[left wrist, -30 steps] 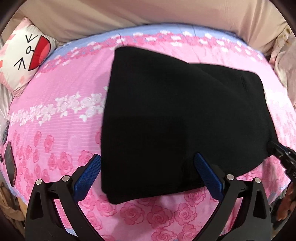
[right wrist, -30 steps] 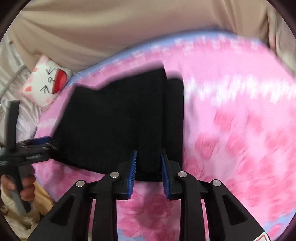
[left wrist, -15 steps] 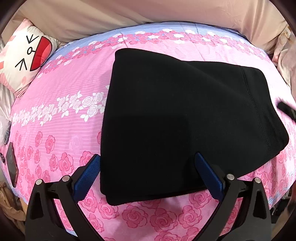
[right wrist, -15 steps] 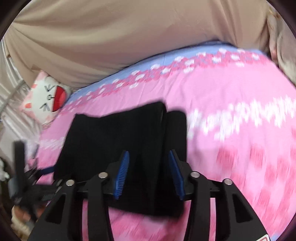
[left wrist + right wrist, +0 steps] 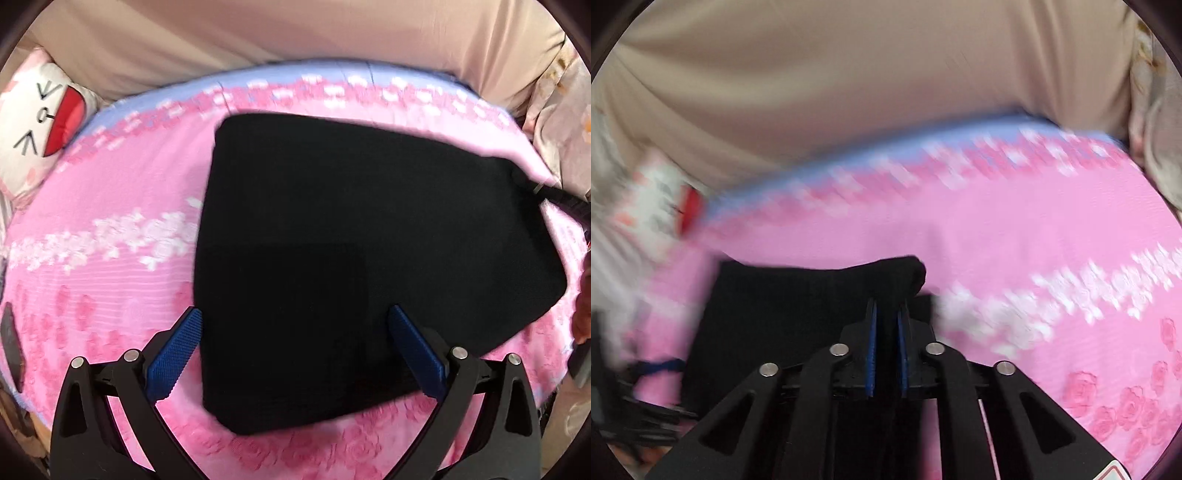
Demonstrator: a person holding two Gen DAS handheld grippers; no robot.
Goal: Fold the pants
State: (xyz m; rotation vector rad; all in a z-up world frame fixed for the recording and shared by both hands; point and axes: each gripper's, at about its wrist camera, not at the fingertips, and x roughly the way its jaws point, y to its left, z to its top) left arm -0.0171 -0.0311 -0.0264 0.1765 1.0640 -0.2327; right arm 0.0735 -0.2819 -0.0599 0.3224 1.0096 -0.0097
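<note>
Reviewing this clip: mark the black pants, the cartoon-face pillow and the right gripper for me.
black pants [image 5: 351,258]: left wrist view, middle of the folded cloth.
cartoon-face pillow [image 5: 44,125]: left wrist view, on its printed face.
right gripper [image 5: 886,332]: right wrist view, between its closing blue pads, pants fabric between them.

Left gripper [image 5: 293,325]: black angular finger arms, triangular cutouts, silver round screw heads, ribbed blue pads [image 5: 173,356] (one at 7 o'clock, other at 5). Right gripper [image 5: 886,321]: same black frame, four silver screws, slim blue pads [image 5: 871,354], red-edged white sticker at 5 o'clock.
</note>
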